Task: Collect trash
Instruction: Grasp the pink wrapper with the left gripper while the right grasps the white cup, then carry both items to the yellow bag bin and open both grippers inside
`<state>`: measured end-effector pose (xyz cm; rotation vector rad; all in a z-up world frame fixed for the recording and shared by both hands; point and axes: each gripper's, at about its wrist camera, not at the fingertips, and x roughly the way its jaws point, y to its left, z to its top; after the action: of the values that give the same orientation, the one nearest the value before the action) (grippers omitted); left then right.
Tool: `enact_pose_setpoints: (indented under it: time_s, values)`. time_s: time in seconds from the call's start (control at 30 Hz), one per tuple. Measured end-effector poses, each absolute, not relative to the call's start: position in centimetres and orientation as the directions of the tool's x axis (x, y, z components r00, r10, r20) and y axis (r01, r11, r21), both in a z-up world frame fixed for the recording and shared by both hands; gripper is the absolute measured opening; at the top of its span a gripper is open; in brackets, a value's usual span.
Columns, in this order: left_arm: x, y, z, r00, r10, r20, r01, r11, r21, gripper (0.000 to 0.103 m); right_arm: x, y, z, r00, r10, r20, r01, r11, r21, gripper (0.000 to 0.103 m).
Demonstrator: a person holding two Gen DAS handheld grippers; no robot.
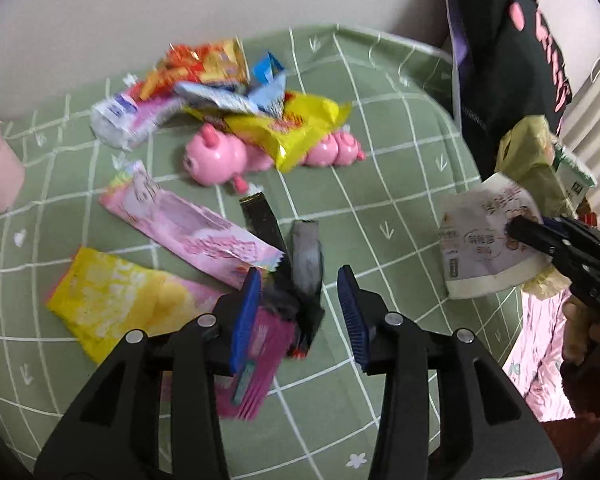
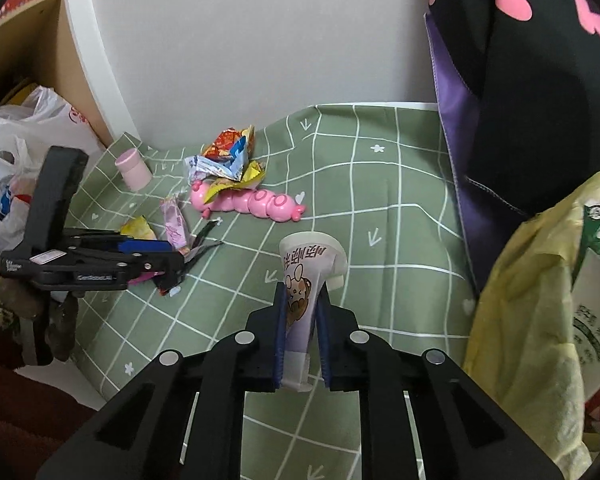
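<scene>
Tablecloth (image 2: 400, 184), green fabric with white grid, covers the surface. Crinkly yellow plastic bag (image 2: 512, 320) hangs at right. Far: glossy foil wrapper pile (image 1: 236, 88) over pink plastic caterpillar toy (image 2: 256, 202). Right gripper (image 2: 302, 320) clamped on white-purple paper cone wrapper (image 2: 300, 280). Left gripper (image 1: 300, 300) jaws apart around blurred dark wrapper (image 1: 300, 280), near left.

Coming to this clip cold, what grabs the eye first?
The right gripper is clamped on a white paper cup above the green checked cloth. Behind it, a pink caterpillar toy lies half under a heap of bright snack wrappers. At the right edge hangs a yellow trash bag.
</scene>
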<state>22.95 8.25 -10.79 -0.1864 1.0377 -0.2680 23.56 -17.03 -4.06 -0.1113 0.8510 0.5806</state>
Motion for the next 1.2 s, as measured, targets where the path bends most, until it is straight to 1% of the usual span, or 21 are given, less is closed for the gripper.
enact_pose_setpoints:
  time_s: [0.03, 0.07, 0.13, 0.17, 0.2, 0.23, 0.27, 0.33, 0.47, 0.53, 0.63, 0.67, 0.7, 0.87, 1.0, 1.2]
  values:
    - [23.0, 7.9, -11.1, 0.464, -0.306, -0.832, 0.135, 0.952, -0.275, 0.034, 23.5, -17.0, -4.1, 0.517, 0.436, -0.736, -0.528, 0.840, 0.127, 0.014]
    - [23.0, 7.7, -11.2, 0.456, -0.314, -0.833, 0.145, 0.950, -0.278, 0.023, 23.3, -17.0, -4.1, 0.514, 0.440, -0.736, -0.534, 0.836, 0.127, 0.014]
    - [22.6, 7.2, -11.1, 0.452, -0.333, -0.827, 0.173, 0.943, -0.285, 0.023, 23.3, -17.1, -4.2, 0.510, 0.443, -0.738, -0.531, 0.837, 0.136, 0.015]
    - [22.5, 7.2, -10.9, 0.456, -0.340, -0.822, 0.182, 0.940, -0.288, 0.022, 23.3, -17.2, -4.4, 0.511, 0.439, -0.739, -0.520, 0.843, 0.141, 0.018]
    - [22.3, 7.1, -10.7, 0.460, -0.348, -0.817, 0.190, 0.937, -0.292, 0.020, 23.3, -17.3, -4.7, 0.512, 0.429, -0.744, -0.506, 0.851, 0.143, 0.031]
    - [22.1, 7.1, -10.4, 0.467, -0.359, -0.808, 0.200, 0.933, -0.299, 0.020, 23.4, -17.5, -5.1, 0.513, 0.418, -0.750, -0.488, 0.860, 0.146, 0.039]
    - [22.0, 7.1, -10.2, 0.472, -0.363, -0.803, 0.202, 0.931, -0.303, 0.020, 23.4, -17.6, -5.3, 0.512, 0.421, -0.749, -0.480, 0.863, 0.157, 0.044]
    - [21.7, 7.4, -9.5, 0.489, -0.376, -0.787, 0.210, 0.927, -0.312, 0.019, 23.6, -17.8, -5.7, 0.503, 0.445, -0.741, -0.473, 0.859, 0.195, 0.044]
    - [21.0, 7.9, -8.4, 0.517, -0.412, -0.750, 0.226, 0.911, -0.344, 0.019, 24.8, -17.1, -6.5, 0.514, 0.419, -0.749, -0.435, 0.880, 0.193, 0.044]
    - [20.6, 8.4, -7.8, 0.534, -0.429, -0.729, 0.230, 0.903, -0.363, 0.019, 25.9, -16.9, -7.1, 0.503, 0.421, -0.755, -0.398, 0.888, 0.230, 0.044]
    - [20.3, 8.6, -6.9, 0.559, -0.424, -0.712, 0.234, 0.905, -0.355, 0.019, 27.8, -16.6, -8.2, 0.477, 0.425, -0.769, -0.350, 0.895, 0.278, 0.044]
    - [20.2, 8.7, -6.6, 0.565, -0.421, -0.710, 0.236, 0.907, -0.350, 0.019, 28.1, -16.4, -8.5, 0.470, 0.433, -0.769, -0.354, 0.891, 0.285, 0.033]
    - [20.2, 8.7, -6.3, 0.570, -0.418, -0.707, 0.238, 0.908, -0.345, 0.019, 28.2, -16.2, -8.5, 0.469, 0.431, -0.771, -0.358, 0.891, 0.280, 0.024]
    - [20.6, 9.0, -4.6, 0.608, -0.417, -0.676, 0.252, 0.908, -0.334, 0.019, 26.7, -15.4, -6.4, 0.512, 0.421, -0.749, -0.419, 0.883, 0.210, 0.024]
    - [21.3, 9.2, -2.8, 0.635, -0.438, -0.637, 0.275, 0.898, -0.344, 0.019, 25.1, -15.8, -4.1, 0.570, 0.391, -0.722, -0.420, 0.894, 0.153, 0.024]
    - [22.6, 7.7, 2.2, 0.679, -0.512, -0.527, 0.390, 0.859, -0.332, 0.019, 22.3, -17.6, 1.0, 0.695, 0.322, -0.643, -0.378, 0.924, 0.053, 0.024]
